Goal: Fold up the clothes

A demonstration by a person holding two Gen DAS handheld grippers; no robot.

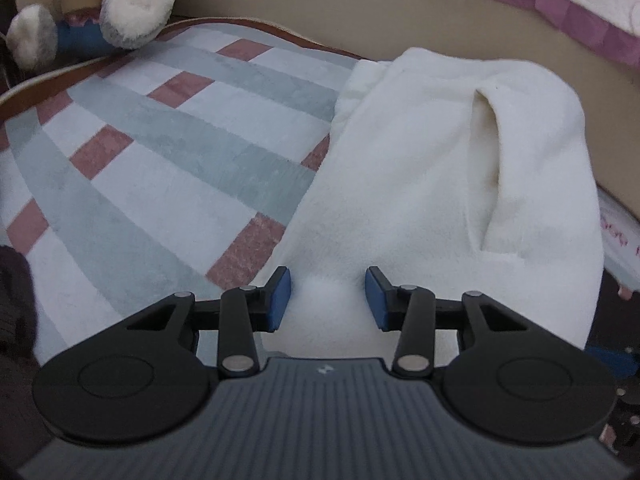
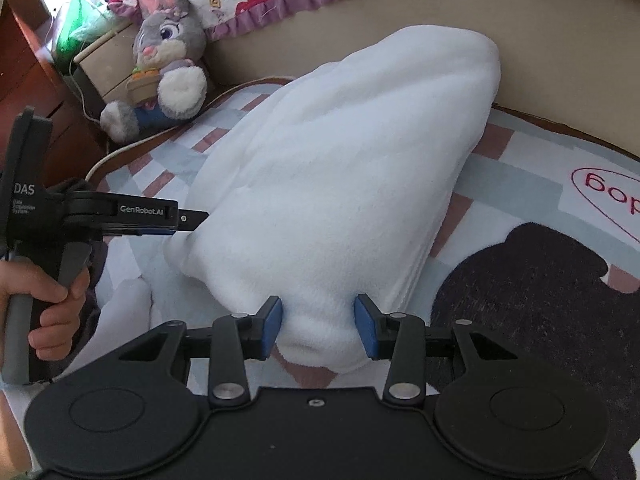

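Garment: white fleece garment [image 2: 340, 168] lies on the patterned rug [image 1: 160, 152], near the plush rabbit [image 2: 168, 60].
Left gripper [image 1: 327, 300]: fingers part-open, clamping the garment's near edge.
Right gripper [image 2: 318, 326]: fingers part-open, grasping a bunched fold of the garment.

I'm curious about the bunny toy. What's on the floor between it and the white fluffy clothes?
Only striped rug. The left wrist view shows bare rug between the plush bunny and the white fleece garment; nothing else lies there.
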